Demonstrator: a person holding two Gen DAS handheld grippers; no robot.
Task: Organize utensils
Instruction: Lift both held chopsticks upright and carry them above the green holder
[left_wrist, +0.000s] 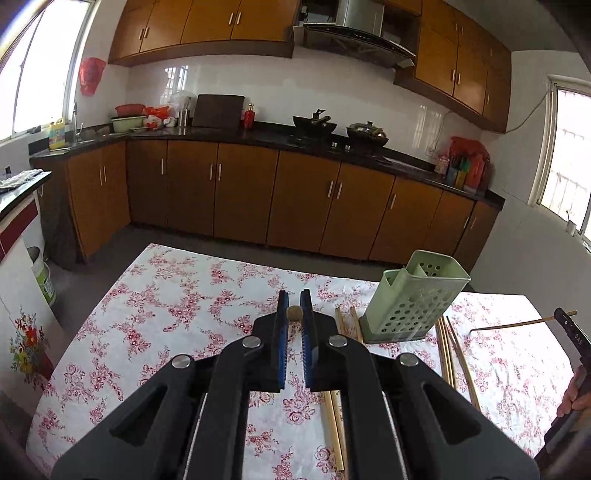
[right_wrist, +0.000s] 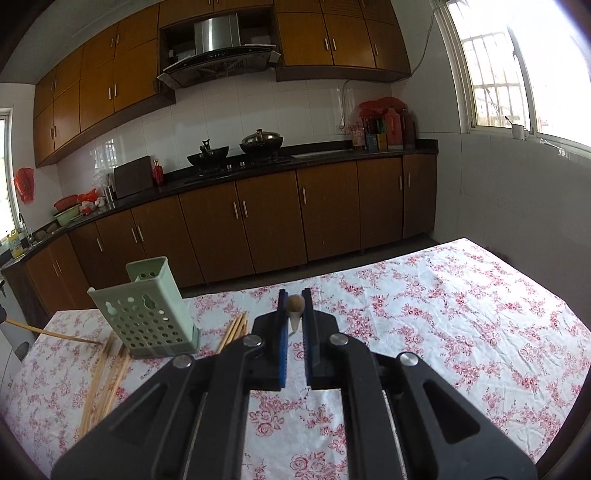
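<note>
Several loose chopsticks (left_wrist: 448, 350) flank the green holder (left_wrist: 410, 299) on tablecloth (left_wrist: 166, 295).

One holder (left_wrist: 413, 295), two tongs, chopsticks (left_wrist: 448, 350) uncountable

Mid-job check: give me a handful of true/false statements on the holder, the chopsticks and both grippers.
1. The green utensil holder stands upright on the floral tablecloth. True.
2. Chopsticks already fill the holder. False: none show in it.
3. Loose chopsticks lie on both sides of the holder. True.
4. The left gripper is empty. False: it pinches a chopstick.
5. The right gripper is wide open. False: it grips a chopstick.
</note>
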